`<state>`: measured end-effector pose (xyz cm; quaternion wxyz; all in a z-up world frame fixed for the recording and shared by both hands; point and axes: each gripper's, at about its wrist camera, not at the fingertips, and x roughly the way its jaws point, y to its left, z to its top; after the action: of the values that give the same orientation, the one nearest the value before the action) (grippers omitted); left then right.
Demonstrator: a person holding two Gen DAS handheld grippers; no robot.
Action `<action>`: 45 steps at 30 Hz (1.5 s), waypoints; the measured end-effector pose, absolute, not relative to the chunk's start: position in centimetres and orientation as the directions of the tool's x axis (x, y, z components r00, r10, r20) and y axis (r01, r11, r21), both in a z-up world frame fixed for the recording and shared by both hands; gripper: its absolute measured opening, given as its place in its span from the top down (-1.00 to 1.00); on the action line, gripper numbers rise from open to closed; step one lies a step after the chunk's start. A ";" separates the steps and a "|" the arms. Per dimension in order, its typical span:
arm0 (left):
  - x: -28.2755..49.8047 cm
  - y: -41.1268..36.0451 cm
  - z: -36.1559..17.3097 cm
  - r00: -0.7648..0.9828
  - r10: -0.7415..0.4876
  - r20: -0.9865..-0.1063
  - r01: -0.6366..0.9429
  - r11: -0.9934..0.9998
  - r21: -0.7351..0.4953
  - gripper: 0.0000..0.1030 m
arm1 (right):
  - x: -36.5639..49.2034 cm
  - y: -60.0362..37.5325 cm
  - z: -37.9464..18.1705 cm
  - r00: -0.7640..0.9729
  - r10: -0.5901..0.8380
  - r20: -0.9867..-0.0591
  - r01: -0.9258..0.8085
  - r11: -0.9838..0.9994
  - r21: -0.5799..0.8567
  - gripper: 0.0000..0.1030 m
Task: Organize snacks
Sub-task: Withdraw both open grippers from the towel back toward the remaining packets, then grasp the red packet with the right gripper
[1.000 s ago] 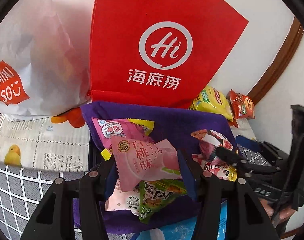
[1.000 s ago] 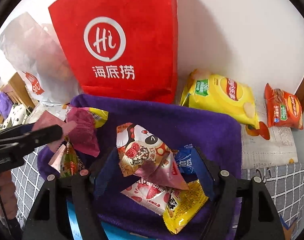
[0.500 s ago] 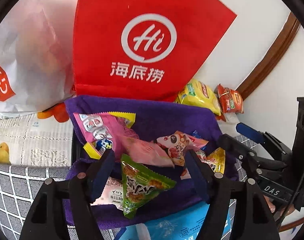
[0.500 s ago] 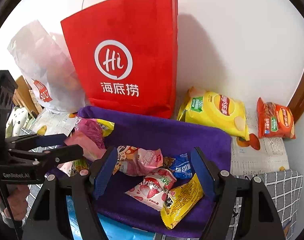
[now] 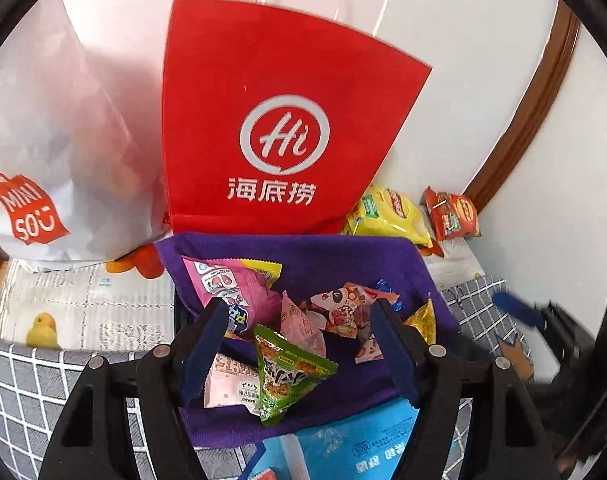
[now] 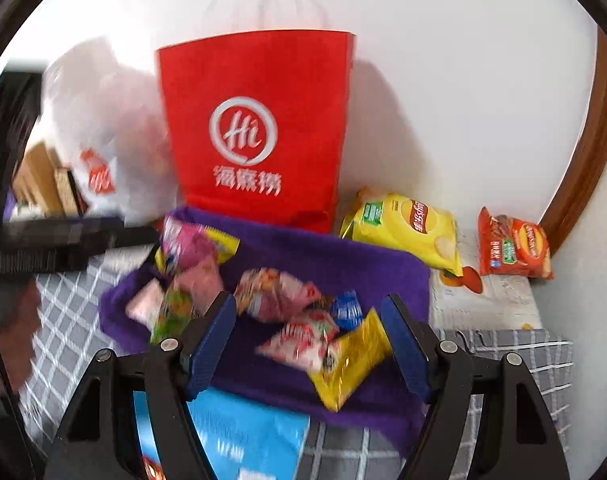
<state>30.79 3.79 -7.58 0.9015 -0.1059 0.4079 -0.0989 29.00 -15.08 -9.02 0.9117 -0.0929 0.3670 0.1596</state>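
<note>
Landmark: purple cloth (image 5: 343,252), spread in front of the red paper bag (image 5: 279,140), which is stood upright against the wall.

Left gripper (image 5: 299,344): jaws spread wide, nothing pinched, held above the cloth's near edge. Right gripper (image 6: 309,340): jaws likewise spread, nothing held, also over the near edge; this view is motion-blurred.

Snack packets are piled loose on the cloth: green triangular packet (image 5: 287,376) at the near middle, pink packet (image 5: 227,284) at the far left, panda-print packet (image 5: 339,308) in the centre, yellow packet (image 6: 347,360) at the near right, small blue packet (image 6: 345,308) just behind it.

Off the cloth, to its far right: yellow chip bag (image 6: 407,228), then orange-red snack bag (image 6: 513,246), both lying by the wall. White Miniso bag (image 5: 63,152) is seen left of the red bag. Light-blue pack (image 5: 343,444) is partly tucked under the cloth's near edge.
</note>
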 end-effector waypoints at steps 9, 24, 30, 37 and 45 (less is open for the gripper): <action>27.1 4.5 -4.7 0.668 -0.242 -0.703 0.072 0.962 -0.263 -0.39 | 22.1 -15.1 -11.1 0.603 0.207 -0.770 -0.342 0.940 -0.016 -0.17; 17.5 6.8 -10.4 0.628 -0.153 -0.763 -0.001 0.980 -0.197 -0.39 | 13.7 -11.9 -15.6 0.542 0.247 -0.804 -0.380 0.925 0.027 0.04; 15.1 7.8 -12.4 0.605 -0.153 -0.782 -0.015 0.979 -0.203 -0.39 | 14.4 -10.3 -18.7 0.478 0.251 -0.842 -0.369 0.927 0.067 0.04; 13.5 8.9 -14.4 0.570 -0.142 -0.809 -0.040 0.979 -0.199 -0.39 | 15.3 -8.6 -21.2 0.440 0.281 -0.853 -0.373 0.921 0.111 -0.20; 13.0 7.4 -15.0 0.573 -0.163 -0.803 -0.007 0.979 -0.204 -0.39 | 13.8 -8.3 -21.0 0.538 0.220 -0.814 -0.396 0.918 -0.014 0.18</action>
<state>12.96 7.38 -15.05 0.8819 -0.0924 0.4601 -0.0443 13.76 -8.34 -20.97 0.8715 -0.0985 0.4468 0.1764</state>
